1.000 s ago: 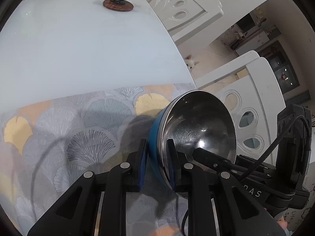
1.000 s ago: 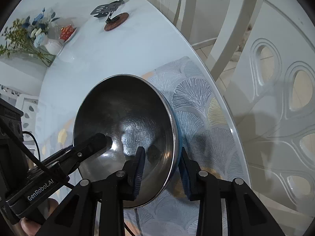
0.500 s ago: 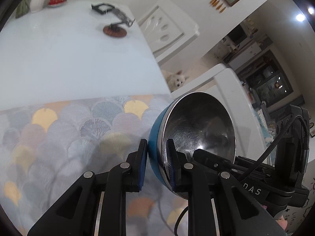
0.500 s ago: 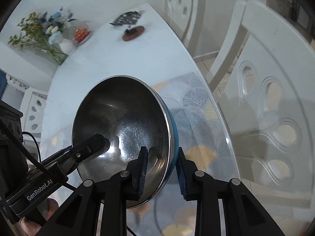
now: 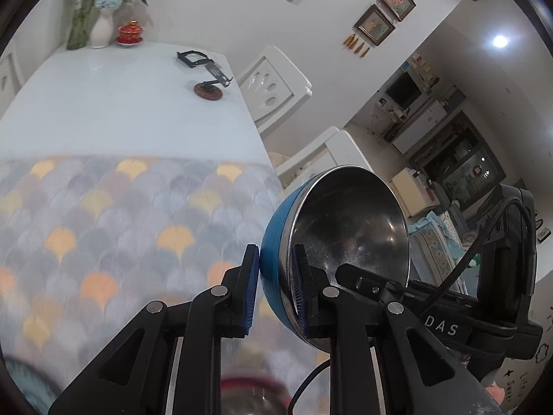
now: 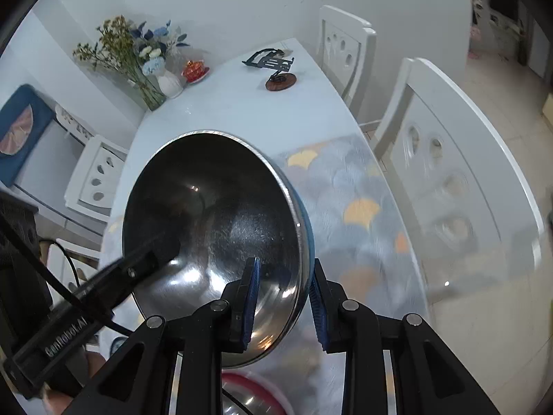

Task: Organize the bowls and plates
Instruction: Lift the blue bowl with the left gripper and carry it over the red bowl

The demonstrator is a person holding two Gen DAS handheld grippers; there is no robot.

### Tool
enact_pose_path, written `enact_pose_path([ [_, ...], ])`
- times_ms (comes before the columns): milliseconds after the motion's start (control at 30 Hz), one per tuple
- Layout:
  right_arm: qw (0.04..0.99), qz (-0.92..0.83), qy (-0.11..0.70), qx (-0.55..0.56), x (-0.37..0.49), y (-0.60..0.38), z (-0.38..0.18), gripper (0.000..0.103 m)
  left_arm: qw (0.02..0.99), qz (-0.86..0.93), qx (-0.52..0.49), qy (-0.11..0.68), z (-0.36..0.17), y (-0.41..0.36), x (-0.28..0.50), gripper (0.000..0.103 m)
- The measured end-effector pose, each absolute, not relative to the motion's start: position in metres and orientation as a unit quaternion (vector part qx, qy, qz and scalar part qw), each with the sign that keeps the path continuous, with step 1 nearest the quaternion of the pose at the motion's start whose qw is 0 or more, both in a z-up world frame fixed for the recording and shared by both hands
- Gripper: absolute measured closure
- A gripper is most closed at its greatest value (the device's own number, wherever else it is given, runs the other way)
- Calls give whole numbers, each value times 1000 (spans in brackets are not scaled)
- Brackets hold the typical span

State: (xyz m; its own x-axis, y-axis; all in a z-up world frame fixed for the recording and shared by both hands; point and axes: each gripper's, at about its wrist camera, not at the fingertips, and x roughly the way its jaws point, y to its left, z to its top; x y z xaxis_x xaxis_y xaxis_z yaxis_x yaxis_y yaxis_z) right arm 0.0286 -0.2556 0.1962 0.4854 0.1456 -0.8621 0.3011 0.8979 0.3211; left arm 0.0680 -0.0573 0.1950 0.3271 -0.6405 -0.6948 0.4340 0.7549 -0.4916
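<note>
Bowl lifted by both sides

Both the left hand-held gripper (image 5: 274, 288) and right hand-held gripper (image 6: 283, 302) grasp the blue steel bowl (image 6: 221, 228)'s rim; it has risen above the patterned mat (image 5: 114, 228), ready for stacking.

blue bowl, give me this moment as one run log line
blue bowl: off the placemat, tilted | left tongs: shut on rim | right tongs: shut on opposite rim | red-rimmed bowl: below
</note>
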Motion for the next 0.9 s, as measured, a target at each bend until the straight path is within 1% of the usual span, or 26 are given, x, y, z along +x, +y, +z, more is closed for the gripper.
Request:
enact_pose_path([
  [233,815,-24,535,223,-36,-216,180,75,810,-301,-130,487,179,-20,5,87],
  [467,774,2,587,237,-79,-184,136,74,809,-272,-130,505,154,4,-37,87],
  [767,763,-6,609,216,-96,-169,110,74,807,-255,-119,519,123,12,-60,87],
  [900,785,-33,596,164,-99,-159,110,74,809,-243,-100,526,110,8,-62,88],
])
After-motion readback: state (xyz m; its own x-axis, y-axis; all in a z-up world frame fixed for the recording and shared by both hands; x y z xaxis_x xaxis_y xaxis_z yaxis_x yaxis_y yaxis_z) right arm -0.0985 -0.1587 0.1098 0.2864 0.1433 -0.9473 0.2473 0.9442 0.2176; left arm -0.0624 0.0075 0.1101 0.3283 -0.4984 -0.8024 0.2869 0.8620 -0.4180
